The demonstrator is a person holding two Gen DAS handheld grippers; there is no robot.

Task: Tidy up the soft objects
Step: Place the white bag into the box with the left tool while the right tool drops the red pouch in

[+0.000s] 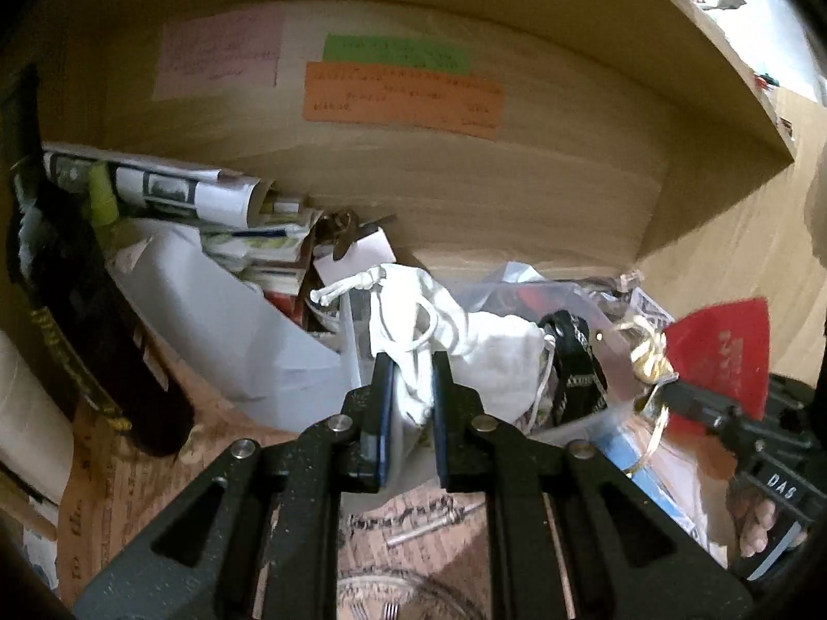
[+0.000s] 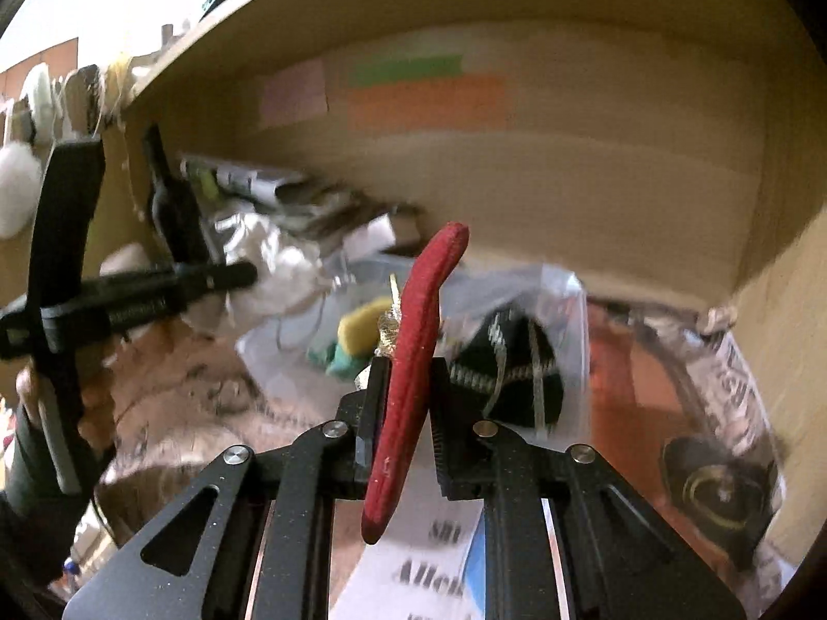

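While a wooden shelf (image 1: 465,196) wall with pink, green and orange notes (image 1: 403,98) filled the upper frame, clutter covered its floor below. The left tool (image 1: 411,392) was clamped on a white drawstring pouch (image 1: 465,330) at centre, its long axis running from upper left to lower right. The right tool (image 2: 408,387) was clamped on a red felt piece (image 2: 413,361), standing edge-on, its long axis nearly vertical at centre frame.

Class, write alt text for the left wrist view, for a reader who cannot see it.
The left gripper pinches a white drawstring bag over a cluttered wooden shelf. To its right, the right gripper holds a red pouch tied with gold ribbon. Pink, green and orange notes are stuck on the back wall, above piled papers.
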